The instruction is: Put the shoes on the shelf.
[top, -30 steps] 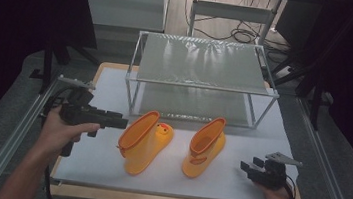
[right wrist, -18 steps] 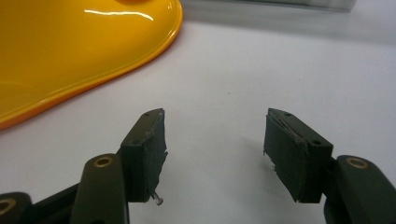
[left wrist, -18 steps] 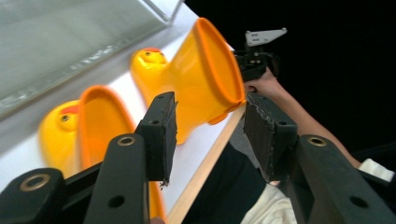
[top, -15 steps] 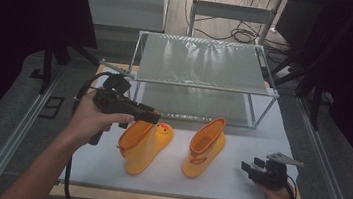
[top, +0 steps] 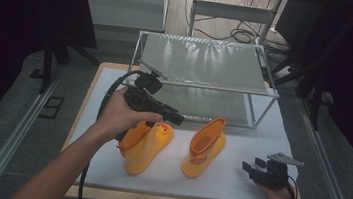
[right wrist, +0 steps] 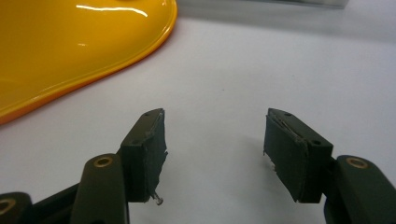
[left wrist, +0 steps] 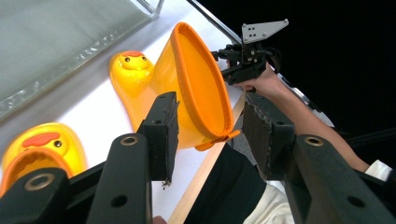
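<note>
Nearest, the right gripper (top: pixel 252 167) rests on the white table (top: pixel 236 179), jaws apart and empty, just right of 1 yellow boot (top: pixel 204 148). Beyond, the left gripper (top: pixel 176 119), jaws just closing slightly yet empty, hovers above the other boot (top: pixel 146 146); a wire rack (top: pixel 203 67) stands behind.

Left boot (top: pixel 146 146) shaft hidden under the hand (top: pixel 120 115) (high view); right boot (right wrist: pixel 70 51) cropped

White table (top: pixel 255 181) bears two boots (top: pixel 144 146) (top: pixel 204 148), rack (top: pixel 202 72).

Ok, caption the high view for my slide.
Left gripper hovers open over one yellow duck boot; right gripper rests open.
</note>
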### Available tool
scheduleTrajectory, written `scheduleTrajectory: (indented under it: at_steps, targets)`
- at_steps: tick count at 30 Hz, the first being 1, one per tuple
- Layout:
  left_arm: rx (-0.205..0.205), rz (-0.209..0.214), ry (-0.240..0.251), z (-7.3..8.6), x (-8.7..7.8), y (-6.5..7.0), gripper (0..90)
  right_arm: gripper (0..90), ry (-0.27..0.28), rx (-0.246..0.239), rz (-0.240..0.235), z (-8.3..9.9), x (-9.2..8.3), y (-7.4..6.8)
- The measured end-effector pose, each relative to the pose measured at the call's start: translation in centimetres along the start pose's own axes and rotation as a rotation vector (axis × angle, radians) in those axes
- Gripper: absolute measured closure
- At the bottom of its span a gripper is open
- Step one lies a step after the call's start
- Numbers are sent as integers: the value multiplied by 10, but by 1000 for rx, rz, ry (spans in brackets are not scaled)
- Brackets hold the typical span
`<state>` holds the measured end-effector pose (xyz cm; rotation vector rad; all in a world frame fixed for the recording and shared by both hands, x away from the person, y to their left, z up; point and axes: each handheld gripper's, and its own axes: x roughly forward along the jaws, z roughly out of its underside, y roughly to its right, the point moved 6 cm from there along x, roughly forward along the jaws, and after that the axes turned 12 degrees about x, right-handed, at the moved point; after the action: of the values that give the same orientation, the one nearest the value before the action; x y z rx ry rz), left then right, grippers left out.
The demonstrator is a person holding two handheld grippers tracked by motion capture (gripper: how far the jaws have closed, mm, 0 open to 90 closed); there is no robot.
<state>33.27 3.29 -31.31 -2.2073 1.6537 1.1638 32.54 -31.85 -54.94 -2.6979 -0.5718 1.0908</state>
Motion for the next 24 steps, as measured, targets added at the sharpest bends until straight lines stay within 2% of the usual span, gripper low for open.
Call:
scheduleTrajectory:
  at_steps: [12, 13, 14, 24]
  targets:
    - [28, -10, -102, -15, 39, 5, 567, 386, -4, -6, 0, 1, 0, -1]
    - [17, -12, -99, -16, 42, 6, 567, 386, -3, -6, 0, 1, 1, -1]
    - [31, -8, -117, -16, 44, 5, 567, 386, -2, -5, 0, 1, 1, 0]
    - [0, -21, -182, -21, 74, -2, 565, 386, -7, 6, 3, 2, 0, 2]
